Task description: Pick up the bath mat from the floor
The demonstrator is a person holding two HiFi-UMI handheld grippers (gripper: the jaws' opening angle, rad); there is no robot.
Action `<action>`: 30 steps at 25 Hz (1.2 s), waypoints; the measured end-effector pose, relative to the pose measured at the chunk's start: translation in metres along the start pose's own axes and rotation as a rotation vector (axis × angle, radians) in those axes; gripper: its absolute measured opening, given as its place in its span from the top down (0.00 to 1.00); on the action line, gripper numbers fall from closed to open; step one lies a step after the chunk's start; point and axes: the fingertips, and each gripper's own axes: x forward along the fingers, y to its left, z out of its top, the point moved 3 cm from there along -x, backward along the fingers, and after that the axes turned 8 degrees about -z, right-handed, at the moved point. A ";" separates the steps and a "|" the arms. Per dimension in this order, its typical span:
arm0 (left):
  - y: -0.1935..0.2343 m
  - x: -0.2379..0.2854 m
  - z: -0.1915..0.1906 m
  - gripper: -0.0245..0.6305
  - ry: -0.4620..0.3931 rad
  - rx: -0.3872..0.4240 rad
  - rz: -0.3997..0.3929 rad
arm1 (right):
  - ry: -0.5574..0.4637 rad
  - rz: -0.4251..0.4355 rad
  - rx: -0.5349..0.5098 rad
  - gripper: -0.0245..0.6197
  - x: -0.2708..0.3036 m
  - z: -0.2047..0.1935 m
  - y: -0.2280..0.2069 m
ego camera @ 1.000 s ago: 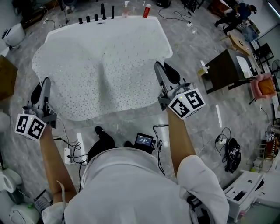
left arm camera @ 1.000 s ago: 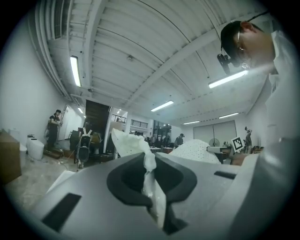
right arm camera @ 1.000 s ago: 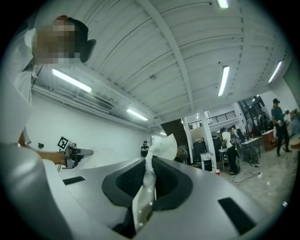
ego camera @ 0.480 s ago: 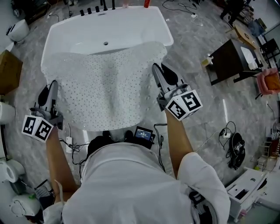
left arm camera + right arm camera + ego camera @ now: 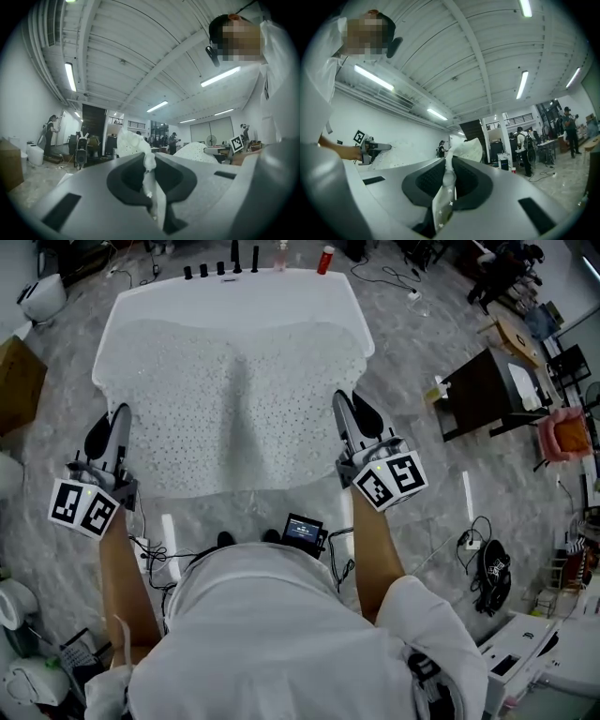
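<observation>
Here, left hand-held gripper (image 5: 118, 420) and right hand-held gripper (image 5: 343, 407) pinch opposite bath mat (image 5: 230, 390) corners.

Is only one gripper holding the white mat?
No, the left gripper and the right gripper each pinch an edge of the bath mat.

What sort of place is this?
Likely a big indoor workshop or lab, not a home bathroom: bare ceiling with strip lights, cables across the stone floor, other people standing about.
</observation>
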 end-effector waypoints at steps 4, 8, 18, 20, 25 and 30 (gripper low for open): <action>0.010 -0.017 -0.006 0.91 0.002 -0.011 0.008 | 0.010 0.019 -0.014 0.88 0.006 -0.007 0.024; 0.010 -0.022 -0.005 0.90 0.002 -0.019 0.012 | 0.023 0.032 0.001 0.88 0.005 -0.007 0.032; 0.010 -0.023 -0.005 0.90 0.032 -0.026 0.017 | 0.035 0.035 0.045 0.88 0.007 -0.012 0.033; 0.010 -0.023 -0.005 0.90 0.027 -0.026 0.015 | 0.038 0.025 0.049 0.88 0.007 -0.014 0.029; 0.011 -0.022 -0.004 0.90 0.020 -0.026 0.029 | 0.035 0.016 0.038 0.88 0.009 -0.014 0.027; 0.011 -0.027 -0.004 0.90 0.011 -0.029 0.046 | 0.030 0.028 0.037 0.88 0.009 -0.013 0.035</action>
